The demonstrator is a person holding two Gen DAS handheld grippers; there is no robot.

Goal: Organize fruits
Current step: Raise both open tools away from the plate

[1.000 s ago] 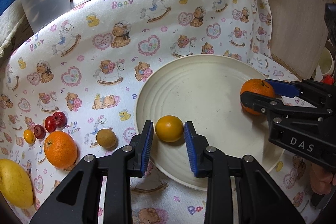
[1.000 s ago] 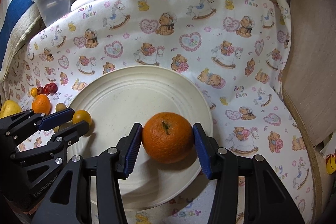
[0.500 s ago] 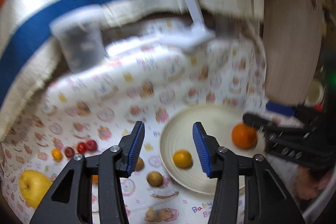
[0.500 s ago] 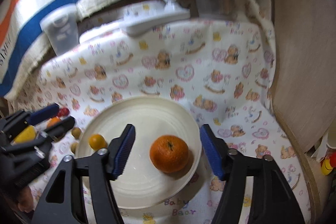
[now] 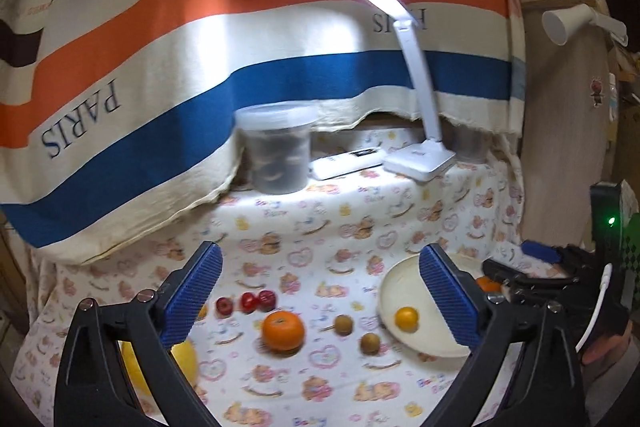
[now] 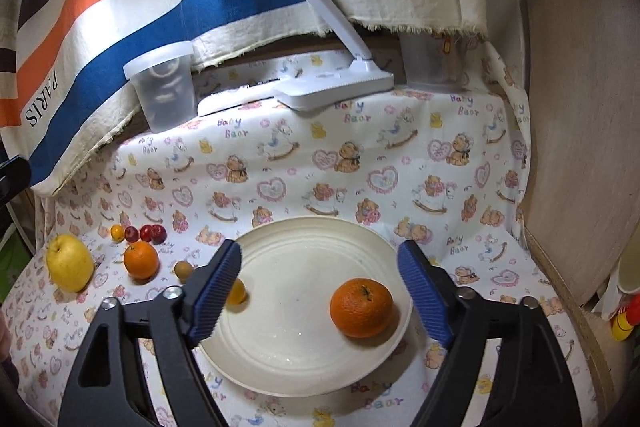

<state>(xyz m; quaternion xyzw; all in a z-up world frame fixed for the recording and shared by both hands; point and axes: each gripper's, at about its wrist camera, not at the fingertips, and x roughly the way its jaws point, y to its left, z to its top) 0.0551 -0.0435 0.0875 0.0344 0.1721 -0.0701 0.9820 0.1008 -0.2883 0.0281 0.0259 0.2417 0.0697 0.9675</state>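
A cream plate (image 6: 304, 355) (image 5: 394, 287) holds a large orange (image 6: 361, 307) at its right and a small yellow-orange fruit (image 6: 237, 291) (image 5: 406, 319) at its left. On the cloth to the left lie another orange (image 6: 141, 259) (image 5: 283, 330), two brown kiwi-like fruits (image 5: 343, 324), a yellow apple (image 6: 69, 262), red cherry tomatoes (image 6: 152, 233) (image 5: 252, 301) and a small yellow tomato (image 6: 116, 231). My left gripper (image 5: 320, 299) is open and empty, raised well back from the table. My right gripper (image 6: 320, 293) is open and empty above the plate.
A white desk lamp (image 6: 340, 83) (image 5: 420, 159) and a clear lidded tub (image 6: 164, 91) (image 5: 276, 147) stand at the back under a striped blanket (image 5: 200, 47). A wooden panel (image 6: 580, 107) borders the right side. The right gripper (image 5: 532, 267) shows at the plate's right edge.
Both grippers have opened wide, let go of their fruits on the plate, and pulled up and back. The left one drew away farthest.
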